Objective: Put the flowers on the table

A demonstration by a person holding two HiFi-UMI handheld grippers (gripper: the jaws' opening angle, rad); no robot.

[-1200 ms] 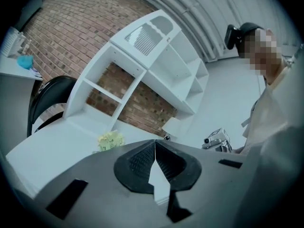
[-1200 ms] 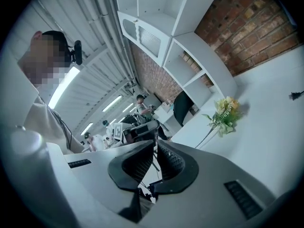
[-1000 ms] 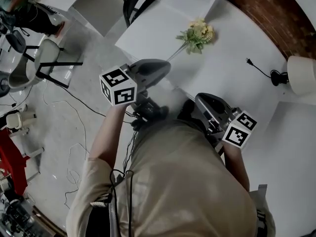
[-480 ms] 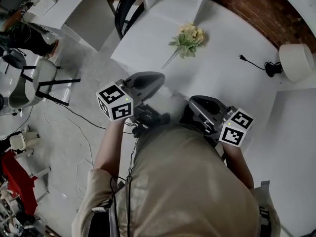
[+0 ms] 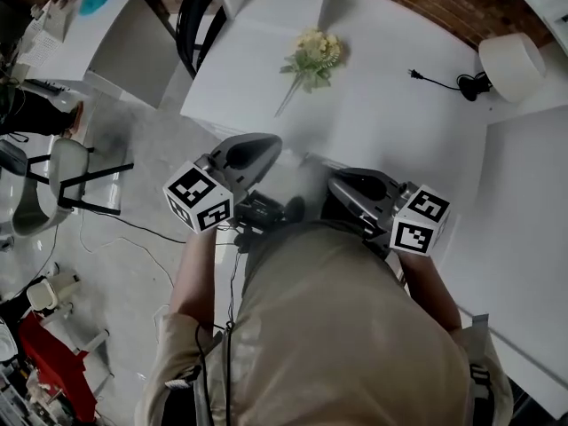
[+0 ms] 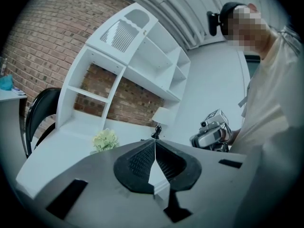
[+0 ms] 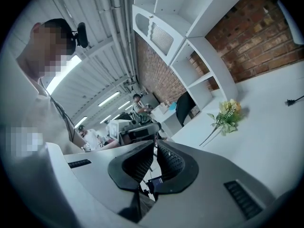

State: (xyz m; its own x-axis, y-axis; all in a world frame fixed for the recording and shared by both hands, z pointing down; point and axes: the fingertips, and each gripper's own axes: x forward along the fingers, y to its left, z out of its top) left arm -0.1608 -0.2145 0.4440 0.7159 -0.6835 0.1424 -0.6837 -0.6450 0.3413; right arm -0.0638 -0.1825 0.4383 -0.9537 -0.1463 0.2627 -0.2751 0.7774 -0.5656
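A small bunch of yellow flowers (image 5: 312, 53) with green leaves and a long stem lies flat on the white table (image 5: 390, 122), far from both grippers. It also shows in the left gripper view as the bunch of flowers (image 6: 105, 139) and in the right gripper view as the flowers (image 7: 228, 114). My left gripper (image 5: 269, 140) hovers by the table's near edge, shut and empty, pads touching (image 6: 154, 143). My right gripper (image 5: 335, 185) sits close to my body beside it, shut with nothing between its pads (image 7: 155, 144).
A white lamp (image 5: 508, 60) with a black cord and plug (image 5: 435, 80) stands at the table's far right. A white shelf unit (image 6: 128, 65) rises against the brick wall. A black chair (image 5: 191, 25) is at the table's left, with more chairs (image 5: 62, 176) and cables on the floor.
Both grippers have drifted slightly left in the head view and stay shut. The flowers lie still on the table; only the view has shifted around them.
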